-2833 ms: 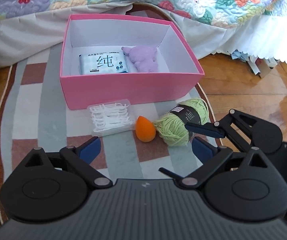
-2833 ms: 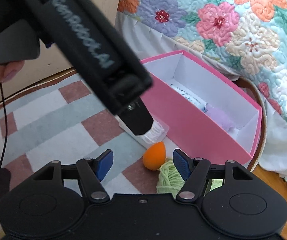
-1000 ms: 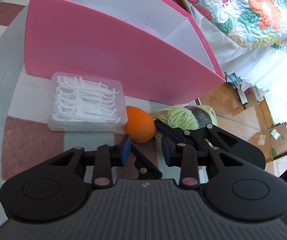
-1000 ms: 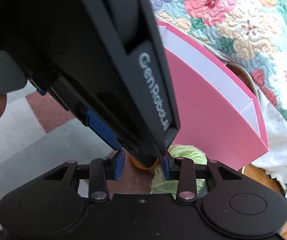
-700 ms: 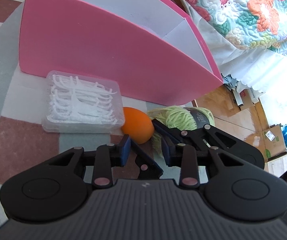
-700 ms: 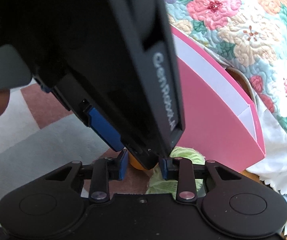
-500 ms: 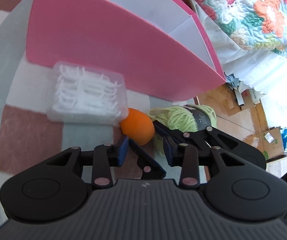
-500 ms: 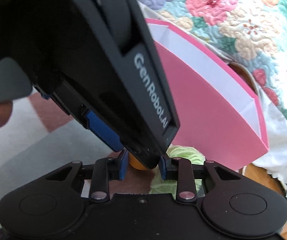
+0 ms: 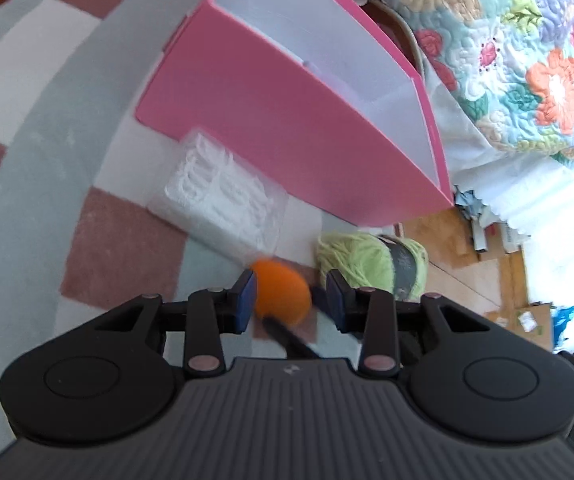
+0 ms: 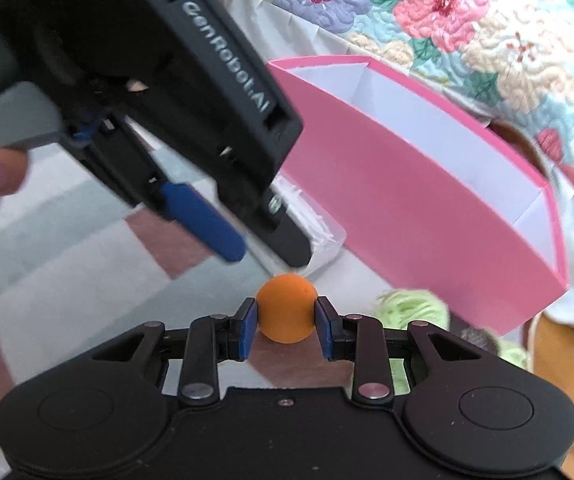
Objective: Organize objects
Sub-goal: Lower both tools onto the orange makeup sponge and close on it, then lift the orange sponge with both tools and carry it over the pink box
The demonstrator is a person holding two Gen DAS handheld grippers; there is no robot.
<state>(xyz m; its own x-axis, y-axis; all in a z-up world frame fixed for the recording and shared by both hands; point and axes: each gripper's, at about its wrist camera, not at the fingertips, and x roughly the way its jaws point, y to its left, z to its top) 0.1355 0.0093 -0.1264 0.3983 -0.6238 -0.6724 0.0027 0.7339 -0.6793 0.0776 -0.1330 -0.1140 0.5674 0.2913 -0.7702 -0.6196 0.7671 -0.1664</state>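
Right wrist view: right gripper (image 10: 283,326) is clamped on orange sponge (image 10: 285,307), just off the rug. Pink box (image 10: 415,204) lies ahead and to the right. Left gripper (image 10: 261,246), jaws slightly apart and empty, hovers just above sponge.

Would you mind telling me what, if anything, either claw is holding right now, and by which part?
The right claw grips the orange sponge egg across its sides, blue pads on either flank. The left claw holds nothing; it hangs above, apart from the egg.
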